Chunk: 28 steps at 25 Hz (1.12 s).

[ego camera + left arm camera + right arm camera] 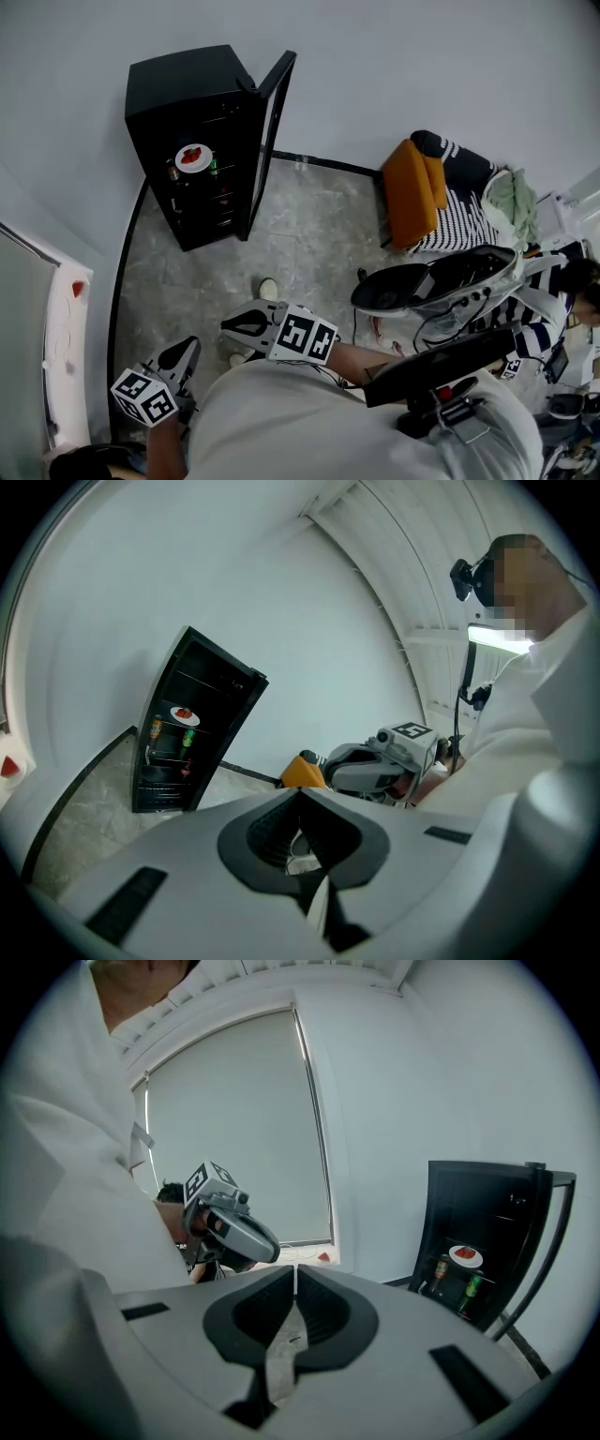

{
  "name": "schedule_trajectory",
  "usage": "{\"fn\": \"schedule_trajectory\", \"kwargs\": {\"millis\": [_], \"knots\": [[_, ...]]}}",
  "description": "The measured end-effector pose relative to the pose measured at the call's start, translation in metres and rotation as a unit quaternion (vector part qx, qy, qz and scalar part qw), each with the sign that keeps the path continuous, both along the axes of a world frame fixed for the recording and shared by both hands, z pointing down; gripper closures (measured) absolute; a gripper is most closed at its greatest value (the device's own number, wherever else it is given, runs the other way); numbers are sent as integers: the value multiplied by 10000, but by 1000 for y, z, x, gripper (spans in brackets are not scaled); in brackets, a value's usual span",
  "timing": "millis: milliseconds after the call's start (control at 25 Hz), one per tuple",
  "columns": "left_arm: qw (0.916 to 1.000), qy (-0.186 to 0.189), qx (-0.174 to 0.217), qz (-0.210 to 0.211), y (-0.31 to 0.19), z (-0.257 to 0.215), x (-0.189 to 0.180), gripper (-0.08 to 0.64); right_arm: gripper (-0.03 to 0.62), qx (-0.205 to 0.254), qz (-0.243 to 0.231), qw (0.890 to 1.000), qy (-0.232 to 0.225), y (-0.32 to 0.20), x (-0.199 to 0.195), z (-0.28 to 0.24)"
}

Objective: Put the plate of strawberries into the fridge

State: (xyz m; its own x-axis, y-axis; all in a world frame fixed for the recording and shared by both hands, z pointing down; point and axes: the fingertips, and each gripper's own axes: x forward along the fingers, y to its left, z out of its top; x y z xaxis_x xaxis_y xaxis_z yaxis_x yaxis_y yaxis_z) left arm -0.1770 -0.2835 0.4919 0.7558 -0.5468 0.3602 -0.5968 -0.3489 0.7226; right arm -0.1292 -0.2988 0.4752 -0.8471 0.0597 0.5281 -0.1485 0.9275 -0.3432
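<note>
Inside the open black fridge (192, 141), a white plate of strawberries (194, 157) sits on an upper shelf, the red fruit bright against the dark interior. Just below the plate, on the next shelf down, stand a brown bottle (439, 1269) and a green bottle (472, 1286). The fridge's door (272, 122) is swung wide on the side nearer an orange cushion (411, 192), which rests by the wall well apart from the fridge. A person in a pale top stands on the marbled floor (309, 234), well back from the fridge's open front, with both tools held close to the body. The left gripper (300, 794) is well short of the fridge, its jaws pressed tight together with nothing between them. The right gripper (294, 1271), just beside it and equally far from the fridge, likewise has its jaws brought together at the tips and grips nothing. Neither gripper touches the plate, which lies wholly within the fridge, clear of the door.
</note>
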Motion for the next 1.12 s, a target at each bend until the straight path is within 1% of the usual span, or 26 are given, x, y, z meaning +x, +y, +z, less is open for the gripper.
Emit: {"fn": "schedule_trajectory", "kwargs": {"millis": [280, 400, 440, 560, 600, 840, 1120], "knots": [[9998, 44, -85, 193, -27, 30, 5, 547, 571, -81, -17, 9999, 67, -28, -2, 31], [9997, 77, -144, 201, -41, 44, 1, 547, 571, -116, -23, 9999, 70, -44, -9, 44], [9997, 80, -129, 195, -33, 38, 1, 547, 571, -91, -27, 9999, 66, -35, -10, 38], [9998, 91, -29, 182, 27, -8, 12, 547, 571, 52, -32, 10000, 18, 24, 0, -8], [9998, 92, -10, 186, 35, -16, 15, 546, 571, 82, -30, 10000, 4, 32, 3, -15], [9996, 119, 2, 271, -4, 10, 10, 546, 571, 45, 8, 10000, 20, -6, -6, 12], [9996, 89, -178, 210, -12, 19, 5, 547, 572, -35, 30, 10000, 44, -18, -7, 18]]}}
